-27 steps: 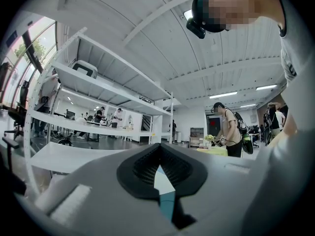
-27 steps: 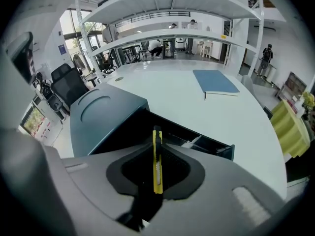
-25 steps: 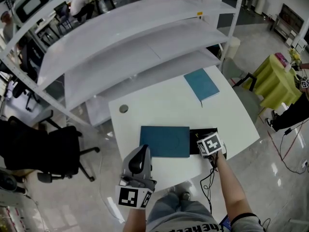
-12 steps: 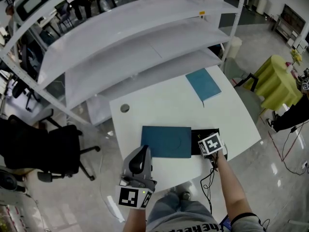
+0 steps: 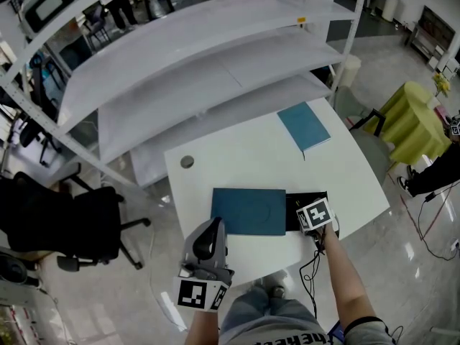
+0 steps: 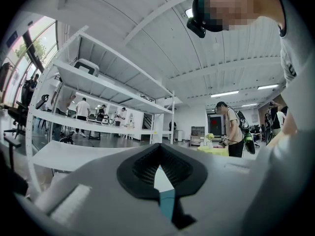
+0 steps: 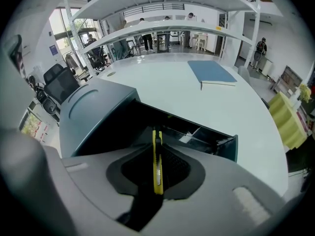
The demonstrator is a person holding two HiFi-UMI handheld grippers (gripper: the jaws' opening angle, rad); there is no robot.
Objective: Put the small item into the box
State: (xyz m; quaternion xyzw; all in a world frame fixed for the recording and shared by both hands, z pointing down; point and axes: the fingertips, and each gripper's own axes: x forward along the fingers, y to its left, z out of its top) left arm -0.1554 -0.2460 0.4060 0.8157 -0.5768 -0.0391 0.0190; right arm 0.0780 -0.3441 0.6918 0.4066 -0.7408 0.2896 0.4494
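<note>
My right gripper (image 5: pixel 316 208) hangs over the open black box (image 5: pixel 300 201) at the table's near right; its jaws (image 7: pixel 156 151) are shut on a thin yellow item (image 7: pixel 157 163), edge-on, pointing into the box's dark inside (image 7: pixel 197 132). The teal box lid (image 5: pixel 248 212) lies just left of the box and appears beside the opening as the lid (image 7: pixel 93 112). My left gripper (image 5: pixel 205 254) is held low by my body, off the table's near edge, and its jaws (image 6: pixel 158 168) are shut with nothing in them.
A teal notebook (image 5: pixel 304 126) lies at the table's far right, also shown as the notebook (image 7: pixel 212 73). A small round disc (image 5: pixel 187 162) sits at the far left corner. White shelves (image 5: pixel 201 63) stand behind the table (image 5: pixel 237 157). A black office chair (image 5: pixel 65 225) is at left.
Only the head view has shifted slightly; both grippers and the box stay where they were.
</note>
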